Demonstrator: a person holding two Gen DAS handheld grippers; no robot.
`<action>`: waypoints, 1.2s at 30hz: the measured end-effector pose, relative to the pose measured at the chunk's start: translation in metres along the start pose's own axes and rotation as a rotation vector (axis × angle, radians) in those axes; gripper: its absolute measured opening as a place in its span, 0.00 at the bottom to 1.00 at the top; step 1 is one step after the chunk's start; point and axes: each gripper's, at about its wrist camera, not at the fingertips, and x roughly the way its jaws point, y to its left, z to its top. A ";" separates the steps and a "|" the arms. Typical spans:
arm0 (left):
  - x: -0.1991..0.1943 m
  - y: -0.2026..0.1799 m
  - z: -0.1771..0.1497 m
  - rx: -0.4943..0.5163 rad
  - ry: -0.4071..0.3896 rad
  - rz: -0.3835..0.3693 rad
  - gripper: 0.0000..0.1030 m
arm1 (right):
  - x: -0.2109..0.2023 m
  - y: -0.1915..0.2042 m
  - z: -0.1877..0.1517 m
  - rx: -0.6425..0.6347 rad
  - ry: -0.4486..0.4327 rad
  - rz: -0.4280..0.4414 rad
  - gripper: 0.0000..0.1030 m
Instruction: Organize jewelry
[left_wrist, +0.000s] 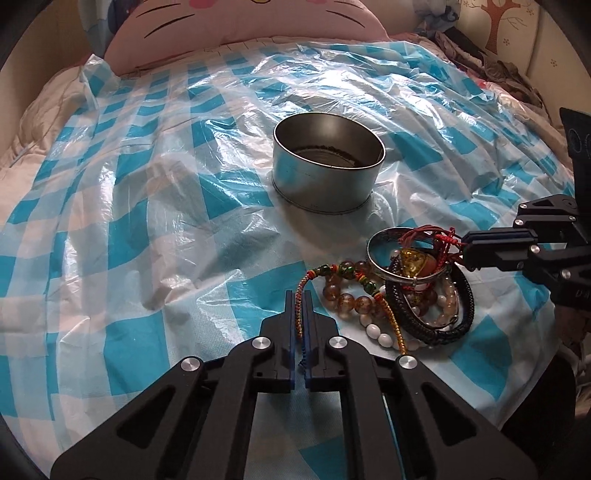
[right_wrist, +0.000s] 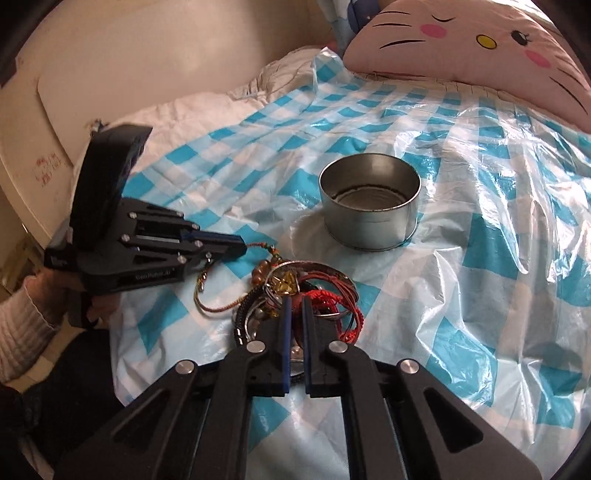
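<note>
The jewelry lies in one tangled heap (left_wrist: 413, 291) on the checked plastic sheet (left_wrist: 147, 221) spread over the bed, on the near side of the round metal tin (left_wrist: 328, 168), close to it but not touching. The tin stands upright and looks empty.

Both grippers are at the heap from opposite sides. The left gripper (left_wrist: 300, 295) has its fingers pressed nearly together on the braided multicolour cord (left_wrist: 305, 286), whose long axis runs straight back between them and then bends toward the beads. The right gripper (right_wrist: 294, 302) comes in over the other side of the heap; its fingers stand close together around the red string bracelet (right_wrist: 332, 295), though whether they truly grip it I cannot tell.

The tin lies ahead of both grippers, beyond the heap, at much the same reach from each. The trouble, as I judge it, is the tangle: the cord, the silver bangle (left_wrist: 402, 258), the brown bead bracelet (left_wrist: 351, 291), the black braided band (left_wrist: 443, 314) and the white beads (left_wrist: 380, 334) overlap, so lifting one strand may drag the others. Nothing else stands between the heap and the tin.
</note>
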 end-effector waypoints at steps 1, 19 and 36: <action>-0.005 0.000 0.000 -0.007 -0.011 -0.007 0.03 | -0.005 -0.002 0.000 0.032 -0.019 0.027 0.05; -0.063 -0.010 0.014 -0.066 -0.147 -0.084 0.03 | -0.056 -0.025 0.008 0.262 -0.166 0.214 0.05; -0.058 -0.011 0.016 -0.076 -0.159 -0.108 0.03 | -0.018 -0.019 -0.026 0.063 0.054 -0.026 0.05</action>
